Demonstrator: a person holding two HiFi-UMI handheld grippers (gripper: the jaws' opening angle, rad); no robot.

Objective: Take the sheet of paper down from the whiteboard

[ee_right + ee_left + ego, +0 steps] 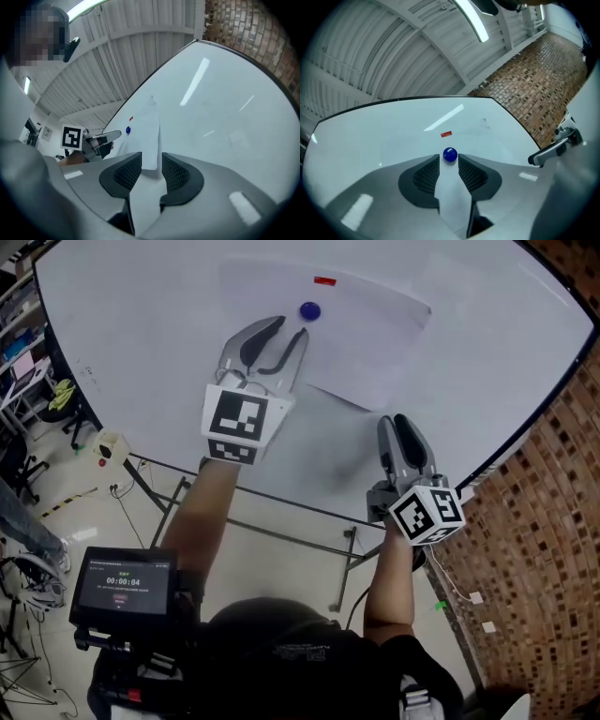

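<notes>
A white sheet of paper (361,334) hangs on the whiteboard (141,343), held by a round blue magnet (309,310) and a small red magnet (324,281) above it. My left gripper (291,332) is open, its tips just below the blue magnet. In the left gripper view the blue magnet (450,154) sits right ahead of the gap of the left gripper (449,163), untouched. My right gripper (397,426) is open just under the sheet's lower right corner. In the right gripper view the paper (147,133) hangs above the gap of the right gripper (151,160).
A brick wall (544,521) runs along the right of the board. The board's metal stand (281,521) crosses below it. A small screen unit (122,582) sits at the person's left side. Chairs and desks (28,381) stand at the far left.
</notes>
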